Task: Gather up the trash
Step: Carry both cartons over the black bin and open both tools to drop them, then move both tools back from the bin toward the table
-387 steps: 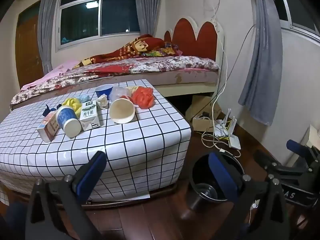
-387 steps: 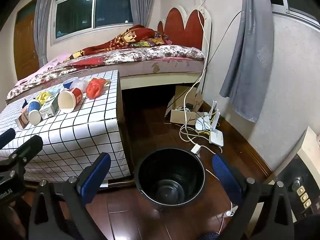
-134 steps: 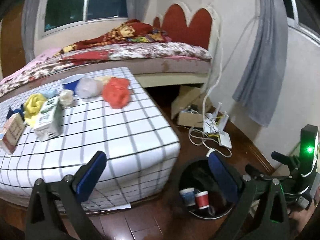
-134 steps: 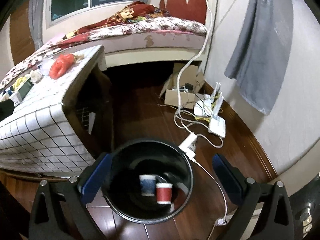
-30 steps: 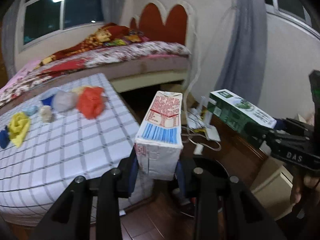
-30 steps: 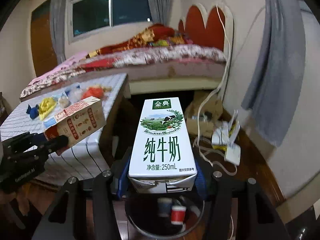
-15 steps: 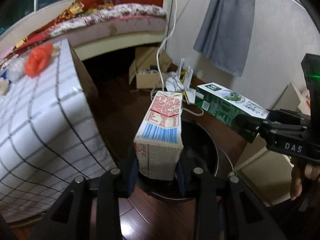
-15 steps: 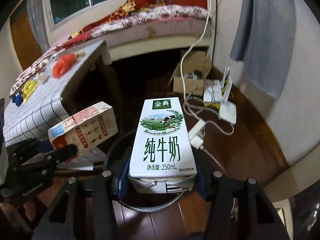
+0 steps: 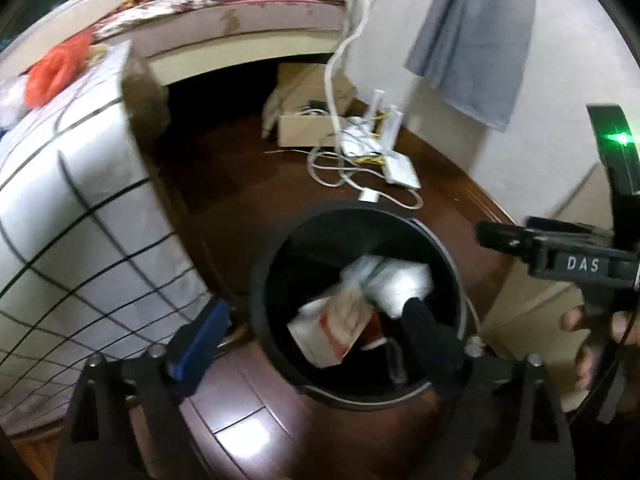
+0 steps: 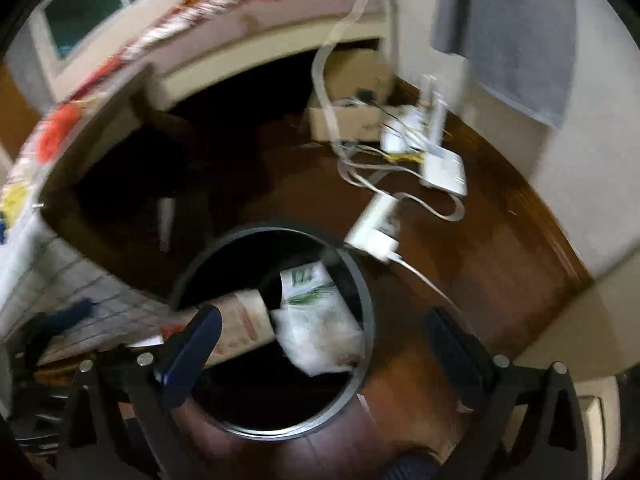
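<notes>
Cartons, gripped a second ago, now tumble into the black bin (image 9: 436,240) at lower centre; left gripper (image 9: 308,332) and right gripper (image 10: 320,340) are opening, empty; table trash remains.

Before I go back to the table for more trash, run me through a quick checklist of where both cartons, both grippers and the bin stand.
1. Left gripper free of its carton: ok, jaws opening, nothing between them.
2. Right gripper free of its carton: ok, jaws opening, nothing pressed by the pads.
3. Red and white carton within the black bin: ok, seen inside the rim.
4. Green and white milk carton within the bin: ok, inside the rim; whether it has settled, cannot tell, the frame is blurred.
5. Bin upright: ok.
6. Trash left on the checked table: not ok, an orange bag lies there.
</notes>
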Available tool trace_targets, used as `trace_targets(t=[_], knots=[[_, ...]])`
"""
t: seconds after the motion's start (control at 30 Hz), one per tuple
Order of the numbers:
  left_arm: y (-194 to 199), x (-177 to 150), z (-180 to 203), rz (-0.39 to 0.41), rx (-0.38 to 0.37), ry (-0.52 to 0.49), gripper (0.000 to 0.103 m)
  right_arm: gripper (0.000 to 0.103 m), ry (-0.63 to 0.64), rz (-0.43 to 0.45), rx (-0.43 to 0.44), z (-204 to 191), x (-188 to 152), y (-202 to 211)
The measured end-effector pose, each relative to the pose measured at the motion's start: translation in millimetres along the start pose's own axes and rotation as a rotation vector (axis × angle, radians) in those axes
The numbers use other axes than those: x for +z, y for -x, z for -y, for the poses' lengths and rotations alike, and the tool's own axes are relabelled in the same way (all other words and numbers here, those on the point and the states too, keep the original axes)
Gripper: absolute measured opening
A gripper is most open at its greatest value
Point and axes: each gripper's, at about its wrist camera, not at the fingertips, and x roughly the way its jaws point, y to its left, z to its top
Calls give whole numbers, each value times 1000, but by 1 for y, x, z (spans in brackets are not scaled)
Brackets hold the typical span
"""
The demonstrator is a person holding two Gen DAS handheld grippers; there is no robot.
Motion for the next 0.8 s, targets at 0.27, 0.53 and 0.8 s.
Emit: trace_targets(t=[0.27, 0.53, 0.8], knots=[[4, -3, -13, 0, 60, 36, 97, 102, 1, 8, -74, 6, -6, 3], [13, 3, -13, 40, 78, 22, 99, 102, 24, 23, -63, -7, -6, 11], [22, 7, -12, 66, 87, 20, 100, 102, 76, 53, -74, -20, -9, 26]])
